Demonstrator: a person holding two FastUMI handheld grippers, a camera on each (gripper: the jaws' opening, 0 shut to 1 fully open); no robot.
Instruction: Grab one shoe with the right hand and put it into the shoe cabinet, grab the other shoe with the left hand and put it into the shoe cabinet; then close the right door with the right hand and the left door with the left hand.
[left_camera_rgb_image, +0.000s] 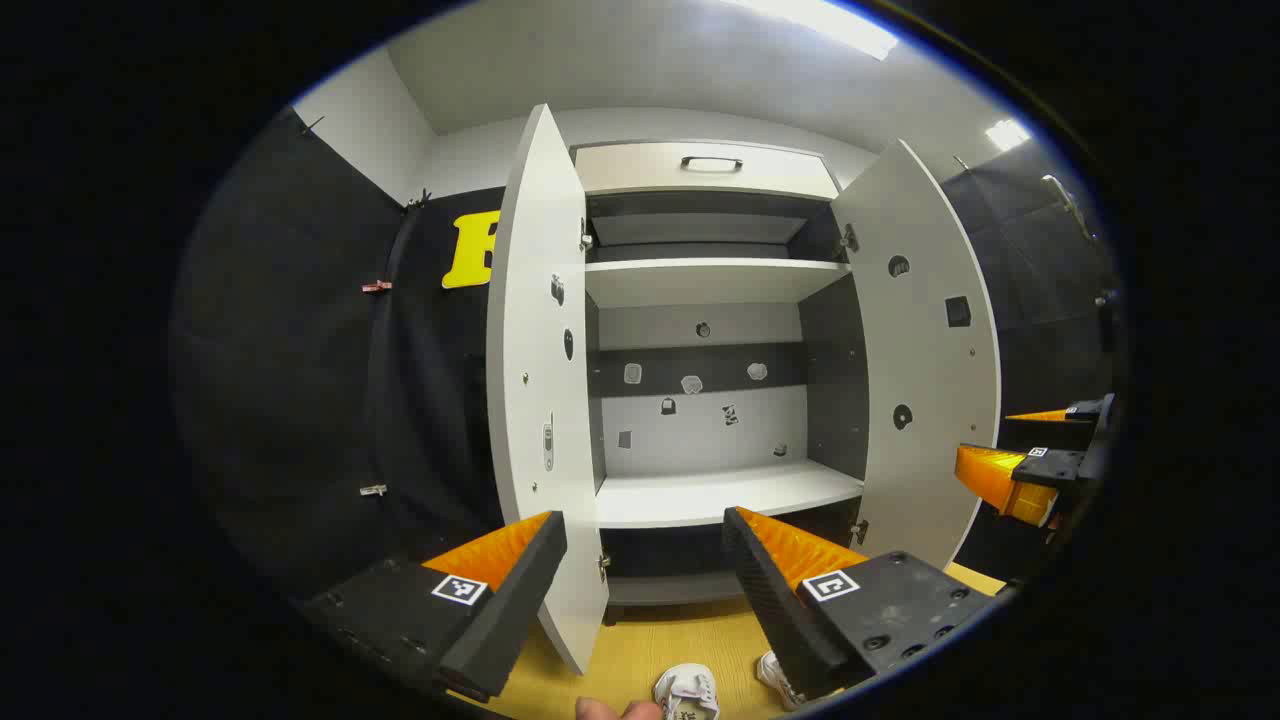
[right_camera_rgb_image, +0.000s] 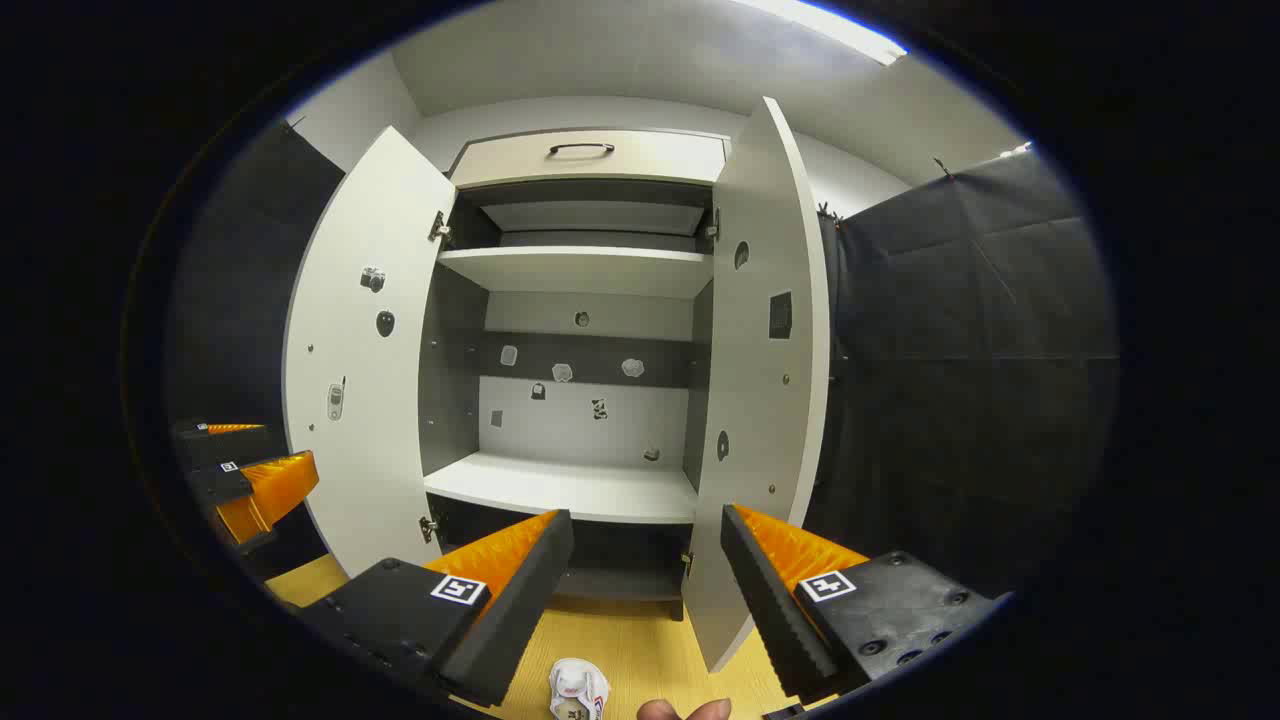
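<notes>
Both grippers, left gripper (left_camera_rgb_image: 645, 590) and right gripper (right_camera_rgb_image: 648, 590), hold jaws apart, empty. White shoes (left_camera_rgb_image: 688, 690) sit on floor before open shoe cabinet (left_camera_rgb_image: 720, 490). Recommend lowering right gripper squarely over one shoe

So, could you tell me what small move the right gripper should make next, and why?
Probably lower the right gripper toward the white shoe on the wooden floor just below it. Its fingers are open and hold nothing, both cabinet doors stand open, the cabinet shelf carries no shoes, and the shoes lie on the floor, so grasping comes first.
</notes>
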